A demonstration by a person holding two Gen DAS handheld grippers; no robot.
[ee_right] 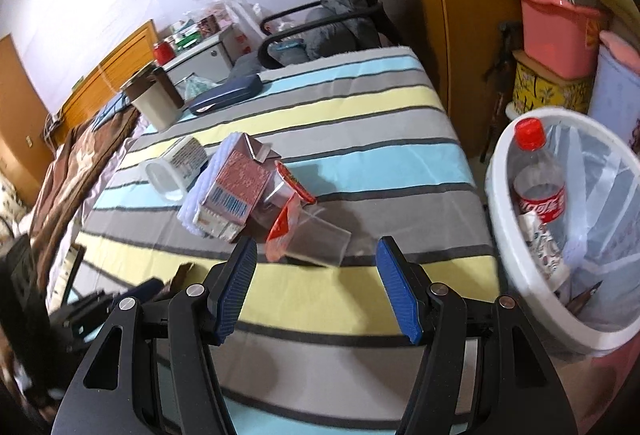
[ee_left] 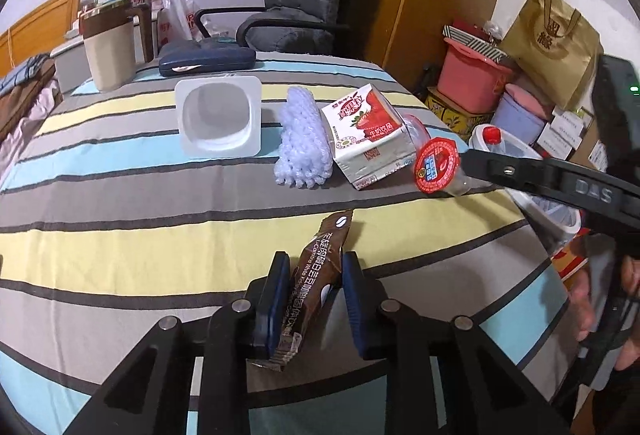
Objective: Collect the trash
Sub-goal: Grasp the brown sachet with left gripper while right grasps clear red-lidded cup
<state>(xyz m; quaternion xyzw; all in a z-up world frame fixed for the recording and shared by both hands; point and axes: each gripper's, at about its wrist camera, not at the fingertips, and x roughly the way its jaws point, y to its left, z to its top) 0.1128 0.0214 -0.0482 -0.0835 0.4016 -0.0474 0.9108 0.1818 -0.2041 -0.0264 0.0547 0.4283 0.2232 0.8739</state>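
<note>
Left gripper (ee_left: 314,289) clamped on brown coffee sachet (ee_left: 316,275) at near edge of striped table (ee_left: 120,243), ready for white bin (ee_right: 500,203) at right; right gripper (ee_right: 316,287) open, facing clear cup (ee_right: 316,239).

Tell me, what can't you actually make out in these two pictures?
- Left wrist view: the lower end of the brown foil coffee sachet is hidden between the left gripper's blue pads.
- Left wrist view: the white plastic waste bin is mostly covered by the right gripper's black arm.
- Right wrist view: the bin's bottom is hidden behind its rim.
- Right wrist view: the left gripper, at the left edge, is blurred and cut off.
</note>
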